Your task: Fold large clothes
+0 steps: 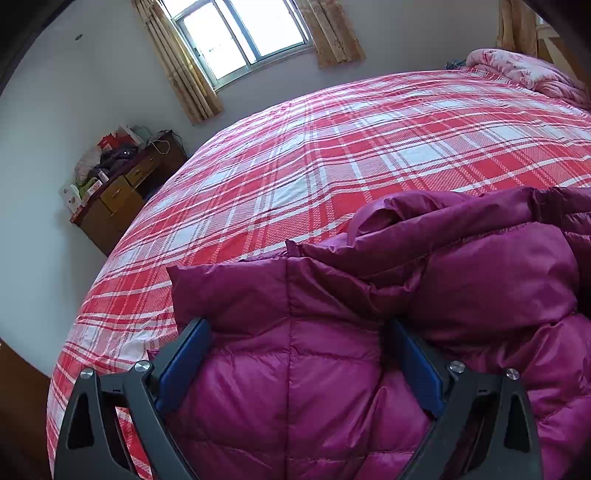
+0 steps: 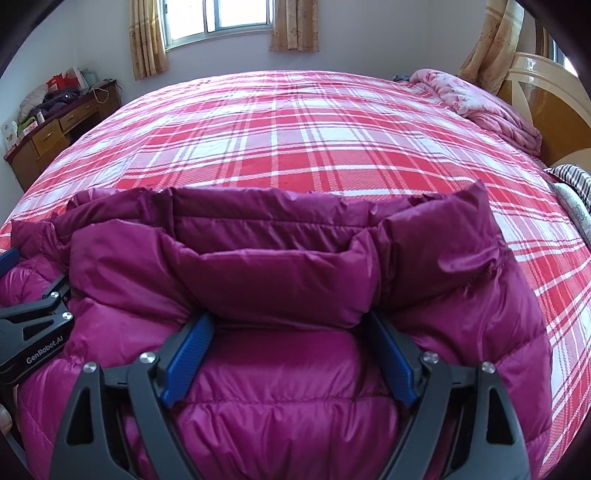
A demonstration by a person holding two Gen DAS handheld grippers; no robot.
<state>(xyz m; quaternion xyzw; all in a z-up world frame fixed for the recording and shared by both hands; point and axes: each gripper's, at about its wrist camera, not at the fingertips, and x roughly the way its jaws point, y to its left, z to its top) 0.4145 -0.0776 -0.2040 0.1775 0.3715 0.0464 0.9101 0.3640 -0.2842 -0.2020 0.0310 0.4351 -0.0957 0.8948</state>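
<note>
One magenta quilted down jacket (image 2: 280, 369) lies at the near edge of a wide bed (image 2: 314, 147) under a red-and-white plaid woven sheet, its glossy puffed panels folded over. Two curtained windows light the white-walled room; one cluttered brown wooden dresser (image 2: 55, 129) stands far left, one pink rumpled quilt (image 2: 476, 99) beside the cream headboard. Both black grippers, left (image 1: 295, 369) and right (image 2: 291, 354), hold blue-padded fingers (image 2: 188, 362) spread wide over the jacket, pinching nothing.

Plaid-covered bed (image 2: 295, 140), curtained window (image 2: 221, 18), cluttered wooden desk (image 2: 55, 129), daylight
</note>
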